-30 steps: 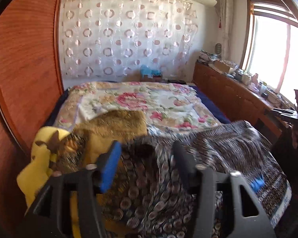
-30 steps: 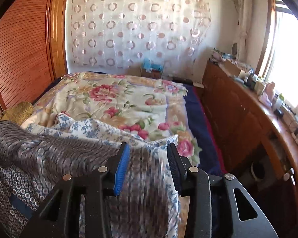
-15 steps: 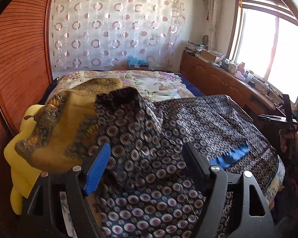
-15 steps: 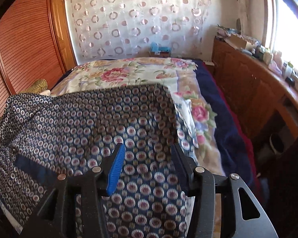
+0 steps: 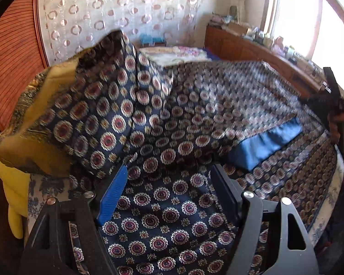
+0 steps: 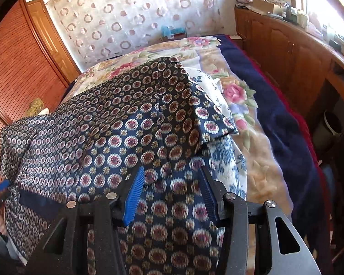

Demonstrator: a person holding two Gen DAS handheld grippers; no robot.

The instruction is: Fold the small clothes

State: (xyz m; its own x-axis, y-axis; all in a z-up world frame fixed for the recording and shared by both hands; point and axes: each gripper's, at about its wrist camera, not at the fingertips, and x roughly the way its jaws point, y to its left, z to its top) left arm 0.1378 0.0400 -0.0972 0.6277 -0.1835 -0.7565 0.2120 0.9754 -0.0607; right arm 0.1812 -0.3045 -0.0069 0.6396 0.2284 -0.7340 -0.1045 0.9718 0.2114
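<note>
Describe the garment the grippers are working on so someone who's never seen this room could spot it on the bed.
Start at the bed with the floral blanket. At its near end lies a dark navy garment covered in red-and-white round medallions. A plain blue band sets it apart from the mustard-gold cloth beside it.

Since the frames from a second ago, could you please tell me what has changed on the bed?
The dark patterned garment, bunched and blurred a second ago, now lies spread across the bed, filling both views. Both grippers have come down closer over it: the left gripper and right gripper have open jaws with cloth beneath, nothing pinched. The mustard cloth, floral quilt and curtain stayed put.
</note>
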